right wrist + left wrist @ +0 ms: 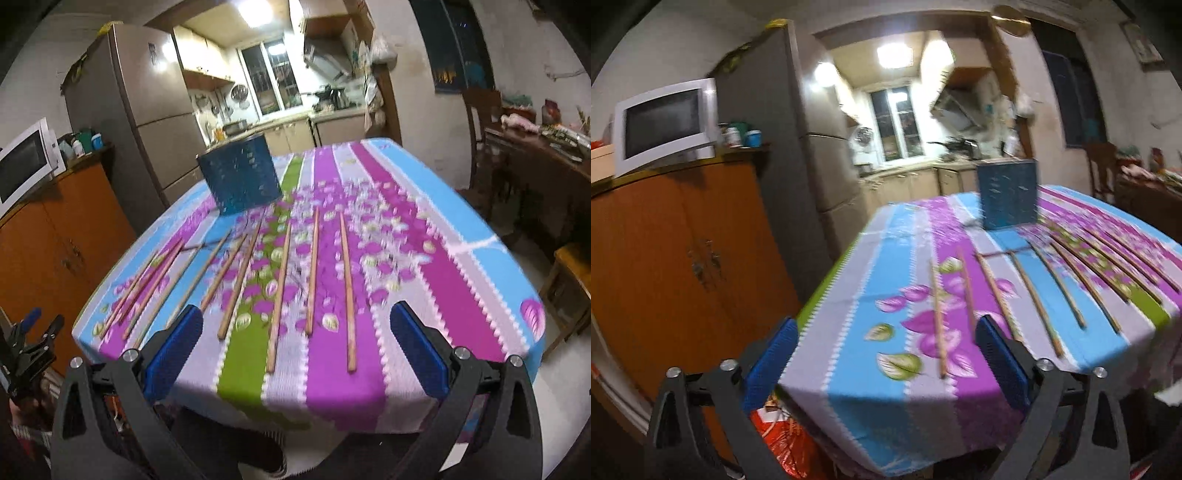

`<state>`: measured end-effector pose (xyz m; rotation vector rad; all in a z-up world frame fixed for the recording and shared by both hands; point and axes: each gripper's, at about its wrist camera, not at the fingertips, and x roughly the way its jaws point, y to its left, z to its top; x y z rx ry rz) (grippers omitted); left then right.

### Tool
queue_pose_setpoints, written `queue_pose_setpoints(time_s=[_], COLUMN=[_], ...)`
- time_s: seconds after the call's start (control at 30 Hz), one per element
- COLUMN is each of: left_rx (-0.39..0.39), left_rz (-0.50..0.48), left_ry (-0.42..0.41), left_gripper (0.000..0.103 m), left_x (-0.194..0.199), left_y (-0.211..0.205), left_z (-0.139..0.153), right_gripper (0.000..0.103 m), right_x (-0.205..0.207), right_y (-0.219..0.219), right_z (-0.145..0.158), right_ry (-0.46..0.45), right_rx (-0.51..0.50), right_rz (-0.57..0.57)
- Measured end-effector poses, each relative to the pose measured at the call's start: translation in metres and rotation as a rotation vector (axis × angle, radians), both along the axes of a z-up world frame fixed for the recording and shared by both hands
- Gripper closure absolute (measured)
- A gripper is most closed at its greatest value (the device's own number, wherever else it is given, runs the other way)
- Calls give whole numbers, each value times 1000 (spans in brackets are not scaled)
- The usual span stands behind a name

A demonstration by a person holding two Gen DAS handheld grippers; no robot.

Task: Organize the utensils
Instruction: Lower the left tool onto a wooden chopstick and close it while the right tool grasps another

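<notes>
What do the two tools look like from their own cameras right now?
Both look alike: the left tool and right tool each have two flat rectangular blue pads with a fine dotted texture, mounted on black angular arms with triangular cut-outs and round silver bolt heads. No cables, markings or sleeves are visible.

We've got a bunch of long wooden chopsticks (281, 284) laid out flat on the flowery striped cloth, side by side in a loose fan, none stacked. Behind their far tips sits 1 dark blue perforated utensil holder (240, 175), upright, near the far edge. We can't make out anything inside it.
</notes>
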<state>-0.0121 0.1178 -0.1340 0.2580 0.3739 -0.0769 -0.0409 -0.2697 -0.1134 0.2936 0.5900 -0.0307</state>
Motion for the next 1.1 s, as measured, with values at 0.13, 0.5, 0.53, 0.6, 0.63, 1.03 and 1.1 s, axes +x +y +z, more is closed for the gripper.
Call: queue_pose_setpoints(time_s=[0.13, 0.5, 0.53, 0.6, 0.63, 1.03, 1.1], left_rx=[43, 36, 41, 44, 41, 30, 27], left_rz=[-55, -102, -105, -104, -103, -138, -140], left_ry=[48, 140, 142, 152, 156, 160, 144], left_gripper=[21, 56, 58, 63, 65, 91, 91], left_x=[3, 14, 15, 18, 20, 35, 34], left_y=[-16, -25, -27, -27, -26, -21, -20], left_z=[-18, -43, -45, -48, -50, -67, -69], right_gripper=[5, 49, 57, 69, 71, 90, 91], right_x=[-3, -4, -5, -4, -4, -11, -11], right_y=[6, 25, 26, 30, 32, 88, 91], right_z=[-9, -16, -16, -15, -15, -19, -23], right_ry=[37, 30, 26, 19, 15, -26, -8], right_rx=[-27, -167, -171, -190, -203, -331, -344], right_rz=[32, 90, 95, 101, 110, 247, 241])
